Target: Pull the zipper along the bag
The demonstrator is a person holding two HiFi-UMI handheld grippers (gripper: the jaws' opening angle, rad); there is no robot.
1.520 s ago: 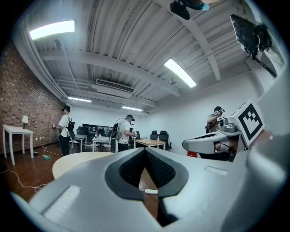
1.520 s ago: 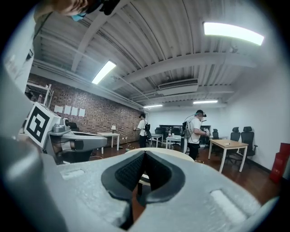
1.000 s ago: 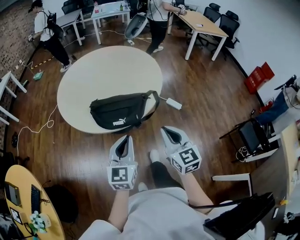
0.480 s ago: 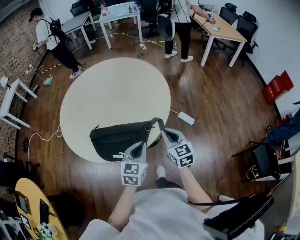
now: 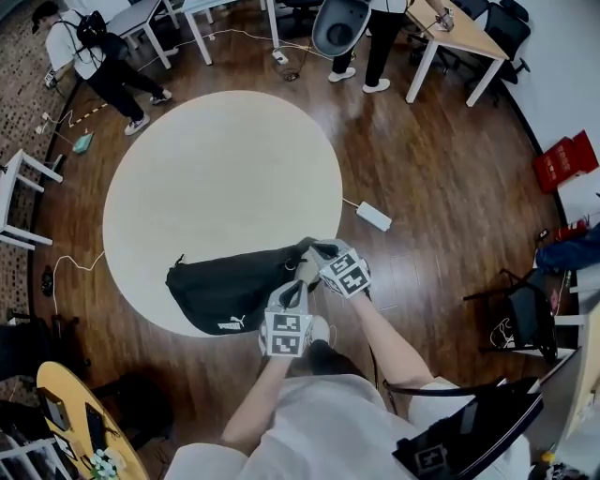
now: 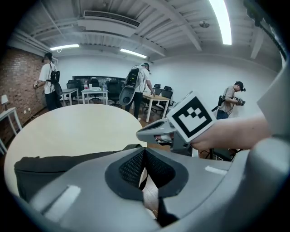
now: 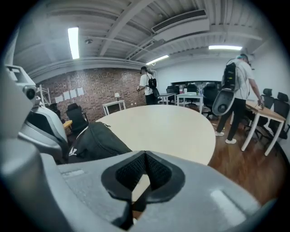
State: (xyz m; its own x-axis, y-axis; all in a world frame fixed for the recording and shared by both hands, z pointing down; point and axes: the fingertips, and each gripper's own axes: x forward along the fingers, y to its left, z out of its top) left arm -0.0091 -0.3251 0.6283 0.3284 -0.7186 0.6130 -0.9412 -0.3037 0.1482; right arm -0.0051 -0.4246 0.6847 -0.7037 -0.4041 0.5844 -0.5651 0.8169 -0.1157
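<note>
A black waist bag point(image 5: 225, 292) with a white logo lies at the near edge of the round cream table point(image 5: 216, 169). My left gripper point(image 5: 296, 284) is shut and sits at the bag's right end, just off the table edge. My right gripper point(image 5: 310, 251) is shut too, its tips over the strap at that same end. In the left gripper view the shut jaws point(image 6: 144, 152) hold nothing; the bag point(image 6: 31, 165) lies to the left and the right gripper point(image 6: 168, 129) ahead. In the right gripper view the bag point(image 7: 93, 141) lies left of the shut jaws point(image 7: 145, 157).
A white power box point(image 5: 373, 216) with a cable lies on the wooden floor right of the table. A black chair point(image 5: 525, 319) stands at the right, a yellow desk point(image 5: 80, 422) at the lower left. People stand by white desks point(image 5: 141, 14) at the back.
Both grippers have moved forward from in front of the table to the bag's right end. The head view has closed in on the table.
</note>
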